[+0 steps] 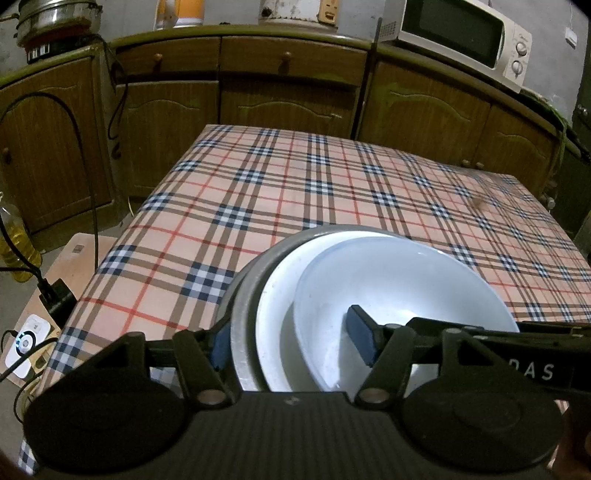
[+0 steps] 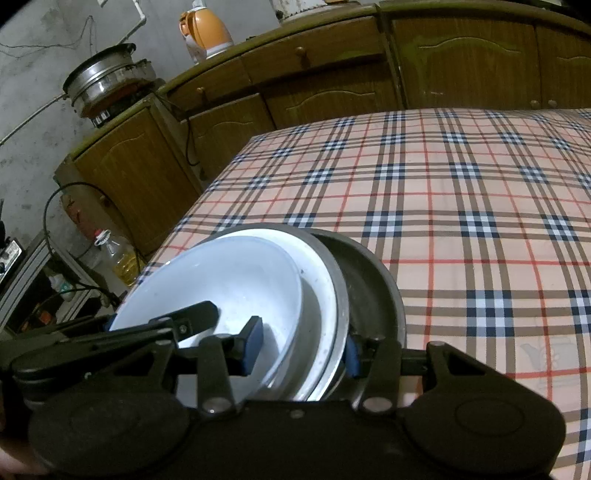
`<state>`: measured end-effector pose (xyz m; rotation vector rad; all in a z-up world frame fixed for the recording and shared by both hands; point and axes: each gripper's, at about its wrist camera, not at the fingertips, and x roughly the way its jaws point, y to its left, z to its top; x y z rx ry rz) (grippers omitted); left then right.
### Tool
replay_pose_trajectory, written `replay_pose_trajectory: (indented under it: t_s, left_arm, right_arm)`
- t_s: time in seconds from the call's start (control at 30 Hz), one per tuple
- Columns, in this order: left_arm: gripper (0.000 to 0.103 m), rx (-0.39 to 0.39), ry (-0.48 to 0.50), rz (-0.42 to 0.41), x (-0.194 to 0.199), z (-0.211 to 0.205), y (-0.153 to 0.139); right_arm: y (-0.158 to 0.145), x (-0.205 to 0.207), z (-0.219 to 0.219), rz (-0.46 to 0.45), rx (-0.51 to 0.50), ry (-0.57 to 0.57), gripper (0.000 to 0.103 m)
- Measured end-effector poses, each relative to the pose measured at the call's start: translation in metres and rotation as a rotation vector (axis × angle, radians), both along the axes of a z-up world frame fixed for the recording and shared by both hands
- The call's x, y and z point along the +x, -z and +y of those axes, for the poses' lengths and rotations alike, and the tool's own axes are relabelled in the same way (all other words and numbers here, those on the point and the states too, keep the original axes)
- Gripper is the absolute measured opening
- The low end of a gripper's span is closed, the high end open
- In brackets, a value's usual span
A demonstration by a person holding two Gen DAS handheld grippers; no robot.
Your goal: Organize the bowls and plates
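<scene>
Letters "DAS" mark the right gripper (image 1: pixel 480 341) above the white bowl (image 1: pixel 399 280).

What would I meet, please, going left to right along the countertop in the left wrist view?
Steel pot → orange and white jug → white cylindrical container → microwave.

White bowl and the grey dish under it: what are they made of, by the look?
White bowl: likely glazed ceramic or melamine; smooth, glossy, bright glare. Grey dish: probably metal, aluminium or dull steel; matte grey, thin rolled rim, scuffed inside.
</scene>
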<state>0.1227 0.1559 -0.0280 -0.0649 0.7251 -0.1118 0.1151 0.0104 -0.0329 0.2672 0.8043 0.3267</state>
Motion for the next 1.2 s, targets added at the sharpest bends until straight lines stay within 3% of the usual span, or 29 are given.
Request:
replay_pose_trajectory:
  t_s: [1.2]
  left_arm:
    - [0.067, -0.019, 0.010, -0.012, 0.005, 0.003, 0.013]
  right_arm:
    - [0.006, 0.004, 0.008, 0.018, -0.030, 0.003, 0.055]
